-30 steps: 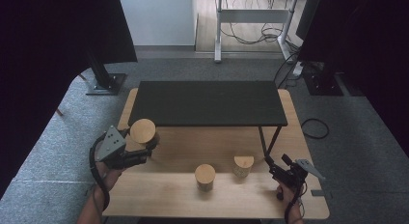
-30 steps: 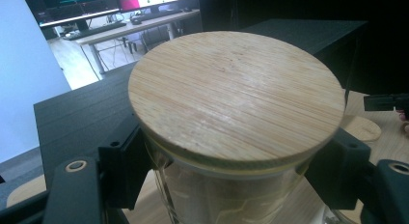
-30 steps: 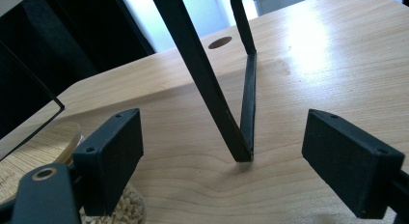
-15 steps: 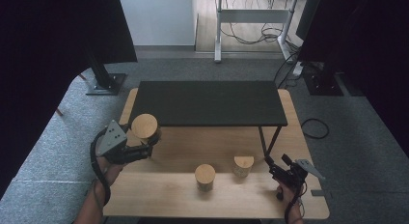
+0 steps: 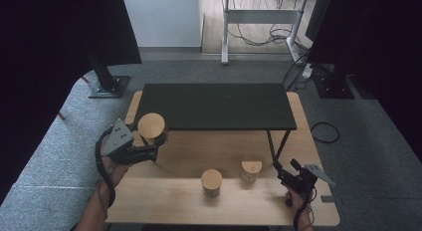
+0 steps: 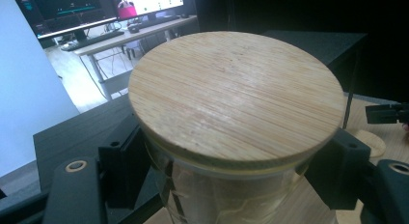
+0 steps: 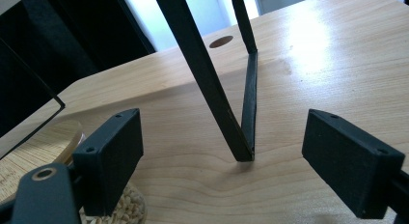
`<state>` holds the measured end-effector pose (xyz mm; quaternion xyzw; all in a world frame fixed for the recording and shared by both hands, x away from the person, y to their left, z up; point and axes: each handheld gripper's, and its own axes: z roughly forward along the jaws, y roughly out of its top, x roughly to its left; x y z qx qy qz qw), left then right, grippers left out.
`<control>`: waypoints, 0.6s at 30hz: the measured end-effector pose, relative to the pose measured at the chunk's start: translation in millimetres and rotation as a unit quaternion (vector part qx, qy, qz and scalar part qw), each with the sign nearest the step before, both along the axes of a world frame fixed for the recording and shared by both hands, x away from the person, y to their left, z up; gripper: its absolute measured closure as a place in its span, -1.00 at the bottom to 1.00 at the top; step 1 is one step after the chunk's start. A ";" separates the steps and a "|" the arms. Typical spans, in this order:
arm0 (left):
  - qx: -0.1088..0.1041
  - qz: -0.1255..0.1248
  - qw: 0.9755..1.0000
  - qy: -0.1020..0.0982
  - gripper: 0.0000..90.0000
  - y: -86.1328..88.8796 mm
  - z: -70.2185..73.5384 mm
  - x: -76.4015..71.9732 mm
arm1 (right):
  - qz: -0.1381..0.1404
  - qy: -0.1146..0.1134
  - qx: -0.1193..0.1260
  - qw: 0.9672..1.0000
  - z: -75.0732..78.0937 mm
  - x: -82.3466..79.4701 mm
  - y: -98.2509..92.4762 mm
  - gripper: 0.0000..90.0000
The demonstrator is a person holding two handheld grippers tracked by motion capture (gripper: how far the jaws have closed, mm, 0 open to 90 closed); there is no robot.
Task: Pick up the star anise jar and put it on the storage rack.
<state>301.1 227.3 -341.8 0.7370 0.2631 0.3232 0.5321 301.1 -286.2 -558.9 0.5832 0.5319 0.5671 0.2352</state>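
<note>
The left gripper (image 5: 149, 150) holds a lidded jar (image 5: 151, 126) between its jaws, apparently lifted off the surface (image 5: 164, 206) beside the black shelf (image 5: 216, 105). The right gripper (image 5: 286, 177) rests with jaws wide. Next probably comes setting the jar down upright.

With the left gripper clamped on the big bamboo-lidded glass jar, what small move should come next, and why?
Probably carry the large glass jar with the bamboo lid up and forward to set it on the black raised shelf. The left gripper holds it just off the shelf's near-left corner, seemingly off the wooden table; the right gripper is open, idle.
</note>
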 end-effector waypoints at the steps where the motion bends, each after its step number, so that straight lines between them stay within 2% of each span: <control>1: 0.000 0.000 1.000 0.000 -0.43 -0.3 0.5 0.5 | 0.000 0.000 0.000 1.000 0.0 0.0 0.0 -0.69; 7: 0.005 0.002 1.000 -0.003 -0.43 -1.7 3.1 2.6 | 0.001 0.000 0.000 1.000 0.0 0.0 -0.1 -0.69; 18: 0.000 0.008 1.000 -0.008 -0.43 -1.3 9.6 6.6 | 0.001 0.000 0.000 1.000 0.0 -0.3 0.2 -0.69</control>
